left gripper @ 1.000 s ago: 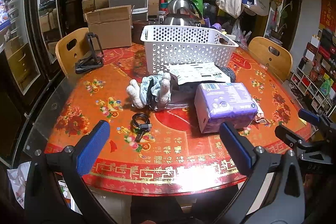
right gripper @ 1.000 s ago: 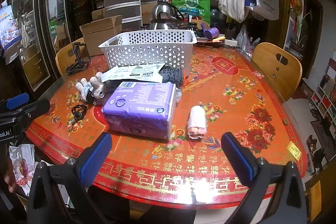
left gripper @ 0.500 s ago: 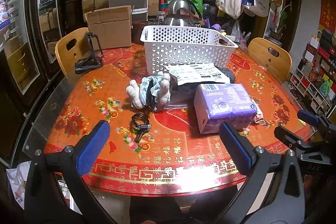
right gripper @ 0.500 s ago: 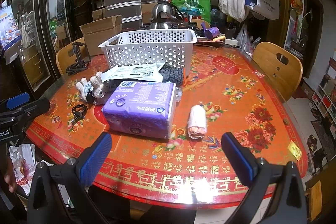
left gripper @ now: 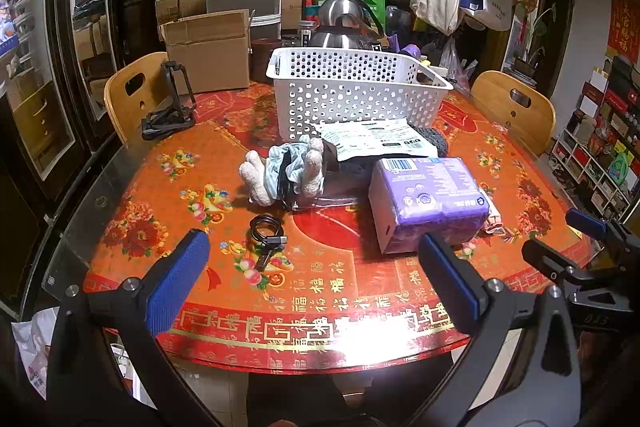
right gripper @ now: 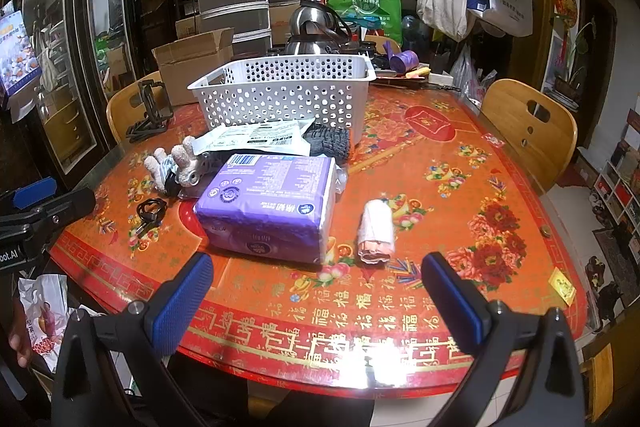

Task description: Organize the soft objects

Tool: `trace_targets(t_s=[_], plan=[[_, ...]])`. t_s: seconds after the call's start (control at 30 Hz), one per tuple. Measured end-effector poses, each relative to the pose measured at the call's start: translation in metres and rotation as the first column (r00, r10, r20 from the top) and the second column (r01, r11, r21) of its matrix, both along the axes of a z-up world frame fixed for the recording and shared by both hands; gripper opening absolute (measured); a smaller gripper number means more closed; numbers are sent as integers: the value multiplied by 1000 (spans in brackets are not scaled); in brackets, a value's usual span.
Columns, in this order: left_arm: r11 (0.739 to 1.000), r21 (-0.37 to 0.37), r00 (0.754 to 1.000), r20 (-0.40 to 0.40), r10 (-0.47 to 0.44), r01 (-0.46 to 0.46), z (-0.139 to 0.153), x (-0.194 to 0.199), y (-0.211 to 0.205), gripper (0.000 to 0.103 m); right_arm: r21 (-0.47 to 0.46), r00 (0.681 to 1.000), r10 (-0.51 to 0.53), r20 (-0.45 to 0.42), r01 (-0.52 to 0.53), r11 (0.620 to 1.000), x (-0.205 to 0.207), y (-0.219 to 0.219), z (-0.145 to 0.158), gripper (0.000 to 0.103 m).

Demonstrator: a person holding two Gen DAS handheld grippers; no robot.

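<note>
On the red flowery bench (right gripper: 460, 163) everything sits bunched toward the far left side. Both claws hang above the near edge, neither touching anything: the left claw (left gripper: 312, 279) is spread wide with nothing between its blue pads, and the right claw (right gripper: 316, 297) is just as wide open and empty too.

Soft stuff: a purple tissue pack (right gripper: 268, 203) lies flat near the middle, with a small rolled pink cloth (right gripper: 376, 231) just beside it on the right, not touching as far as the right view shows. Behind the pack there's a plush toy (left gripper: 284, 169) lying down, a white printed pouch (left gripper: 376, 143) resting on top of a dark knit item (right gripper: 330, 143), all crowded right up against the front of the white perforated basket (left gripper: 360, 95). Whether the basket has anything inside can't be told from these angles.

A coiled black cable (left gripper: 266, 231) sits alone in front of the plush. A black folding stand (left gripper: 170, 107) is off at the bench's far left, near a wooden chair (left gripper: 132, 95).
</note>
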State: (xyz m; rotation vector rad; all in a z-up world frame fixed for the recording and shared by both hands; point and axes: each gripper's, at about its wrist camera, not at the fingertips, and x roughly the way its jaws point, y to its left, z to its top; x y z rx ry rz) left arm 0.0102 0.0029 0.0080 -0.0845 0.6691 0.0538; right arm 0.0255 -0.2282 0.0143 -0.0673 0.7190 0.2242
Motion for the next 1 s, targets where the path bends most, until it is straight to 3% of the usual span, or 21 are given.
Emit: trace_targets(t_s=[0.8, 0.9, 1.0], plan=[[1000, -2, 1000, 2, -1, 1, 0, 0, 0, 103, 3, 1000, 3, -5, -3, 1000, 1, 1, -3, 103], [999, 38, 999, 35, 9, -10, -1, -2, -5, 103, 3, 1000, 3, -4, -3, 1000, 1, 1, -2, 103], [999, 34, 998, 64, -5, 3, -4, 0, -3, 103, -8, 1000, 14, 12, -14, 1000, 2, 2, -5, 103]])
